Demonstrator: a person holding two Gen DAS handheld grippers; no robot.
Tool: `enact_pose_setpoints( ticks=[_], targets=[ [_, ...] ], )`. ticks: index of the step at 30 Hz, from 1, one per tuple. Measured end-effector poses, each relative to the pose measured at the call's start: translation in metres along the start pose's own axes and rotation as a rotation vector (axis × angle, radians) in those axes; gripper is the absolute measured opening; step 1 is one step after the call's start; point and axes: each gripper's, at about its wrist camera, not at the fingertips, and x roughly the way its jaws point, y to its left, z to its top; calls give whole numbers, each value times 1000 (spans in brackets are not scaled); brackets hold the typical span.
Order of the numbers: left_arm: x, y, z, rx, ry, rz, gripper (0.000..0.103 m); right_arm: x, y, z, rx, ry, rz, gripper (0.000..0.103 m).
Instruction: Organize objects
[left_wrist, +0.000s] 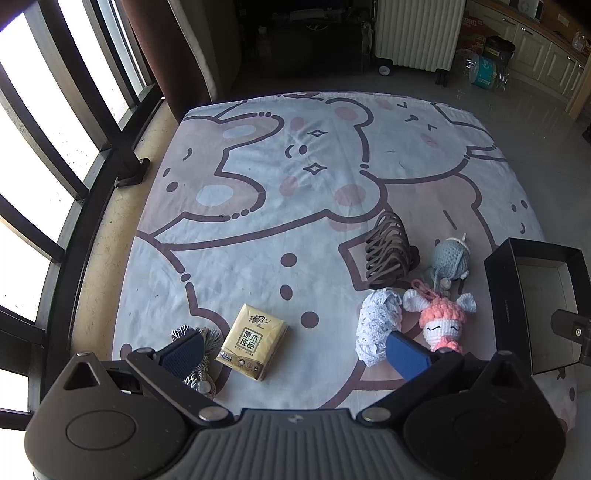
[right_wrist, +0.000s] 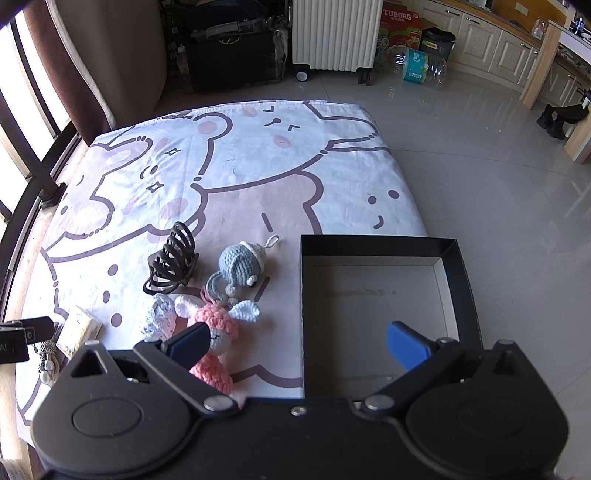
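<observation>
The left tongs (left_wrist: 295, 350) hang spread wide over the near edge of a cartoon-print sheet (left_wrist: 258, 166), gripping nothing. Between the blue pads (left_wrist: 406, 354) lies a yellow tissue pack (left_wrist: 253, 341). A tassel (left_wrist: 197, 354) sits partly under the left pad. Toward the right edge are a white lace bundle (left_wrist: 378, 325), a pink doll (left_wrist: 441, 325), a blue knitted toy (left_wrist: 451, 258), a brown hair claw (left_wrist: 388, 251) and an open black box (left_wrist: 535, 295).

"TUBORG" is printed on the red carton (right_wrist: 400, 26) by the radiator; Chinese characters "原木纯品" are printed on the tissue pack (left_wrist: 252, 340).
</observation>
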Motion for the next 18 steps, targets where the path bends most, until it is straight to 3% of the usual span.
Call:
enact_pose_setpoints(
  ticks=[18],
  targets=[
    [0, 0, -1, 21, 1, -17, 103, 1, 0, 1, 1, 6, 1, 103]
  ],
)
